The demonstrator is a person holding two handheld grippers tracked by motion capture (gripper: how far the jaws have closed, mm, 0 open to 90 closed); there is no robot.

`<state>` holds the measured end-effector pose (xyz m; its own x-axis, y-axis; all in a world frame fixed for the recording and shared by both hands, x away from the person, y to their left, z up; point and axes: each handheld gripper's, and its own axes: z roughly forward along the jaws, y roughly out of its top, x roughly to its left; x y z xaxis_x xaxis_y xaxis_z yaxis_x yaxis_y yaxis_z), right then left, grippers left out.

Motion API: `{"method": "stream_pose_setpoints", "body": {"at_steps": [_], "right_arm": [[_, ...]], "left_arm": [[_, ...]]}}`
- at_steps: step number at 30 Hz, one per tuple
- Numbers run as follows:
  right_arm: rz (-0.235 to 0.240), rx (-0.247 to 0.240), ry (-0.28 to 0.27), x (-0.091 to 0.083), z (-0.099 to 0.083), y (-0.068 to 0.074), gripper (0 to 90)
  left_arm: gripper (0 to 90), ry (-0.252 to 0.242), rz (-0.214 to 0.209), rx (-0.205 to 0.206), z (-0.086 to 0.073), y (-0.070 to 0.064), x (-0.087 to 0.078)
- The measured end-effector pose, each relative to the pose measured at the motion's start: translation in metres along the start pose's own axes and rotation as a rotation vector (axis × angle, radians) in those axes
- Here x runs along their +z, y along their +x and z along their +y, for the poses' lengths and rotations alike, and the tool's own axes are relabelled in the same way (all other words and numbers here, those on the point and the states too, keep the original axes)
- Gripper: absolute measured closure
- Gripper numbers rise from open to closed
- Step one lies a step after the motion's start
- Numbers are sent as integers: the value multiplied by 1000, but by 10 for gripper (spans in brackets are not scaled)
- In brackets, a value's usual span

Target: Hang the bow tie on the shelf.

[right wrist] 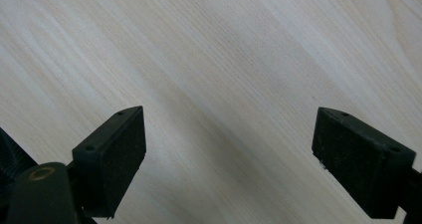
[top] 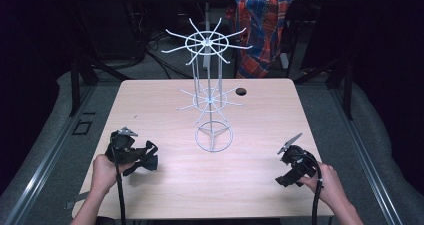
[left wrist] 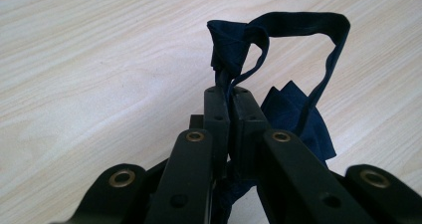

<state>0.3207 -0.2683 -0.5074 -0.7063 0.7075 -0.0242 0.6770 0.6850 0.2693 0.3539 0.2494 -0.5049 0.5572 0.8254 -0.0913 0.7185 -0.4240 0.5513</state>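
**Left gripper closed on dark cloth; right gripper wide and empty**

A pale wood surface [top: 260, 180] is seen from above, with a white wire rack [top: 211, 92] standing upright near its middle. The rack carries two tiers of radiating hooks on a central post, above a ring base that rests on the surface. A round hole [top: 241, 91] is noted in the surface just right of the rack's lower tier. A plaid cloth [top: 261, 20] hangs beyond the far edge.

The left gripper [top: 142, 160] is held in the left hand [top: 102, 172] at the near left of the surface. Its fingers [left wrist: 217, 117] are pressed together on a dark blue cloth [left wrist: 298, 119]. In the left gripper view, a strap of the cloth is seen to rise from between the fingers, loop over to the right and run down to a crumpled part lying on the surface beside the right finger. The cloth is well apart from the rack.

The right gripper [top: 290, 171] is held in the right hand [top: 327, 185] at the near right, low over the surface. In the right gripper view its fingers [right wrist: 117, 154] are set wide apart, with bare wood grain seen between them. Nothing is held.

A cable is seen trailing from each gripper toward the near edge.
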Motion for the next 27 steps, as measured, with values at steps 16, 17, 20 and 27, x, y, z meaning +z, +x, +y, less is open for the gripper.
{"method": "stream_pose_setpoints", "body": {"at_steps": [16,17,20,27], "right_arm": [[3,3,7,1,0,0,134],[3,3,7,1,0,0,134],[3,3,4,1,0,0,134],[0,2,7,0,0,0,134]], "left_arm": [[866,-70,-6,-21,3,-4,-7],[866,-70,-6,-21,3,-4,-7],[866,-80,-10,-27,5,-3,-9],[866,-104,-9,-29,9,-4,-12]]}}
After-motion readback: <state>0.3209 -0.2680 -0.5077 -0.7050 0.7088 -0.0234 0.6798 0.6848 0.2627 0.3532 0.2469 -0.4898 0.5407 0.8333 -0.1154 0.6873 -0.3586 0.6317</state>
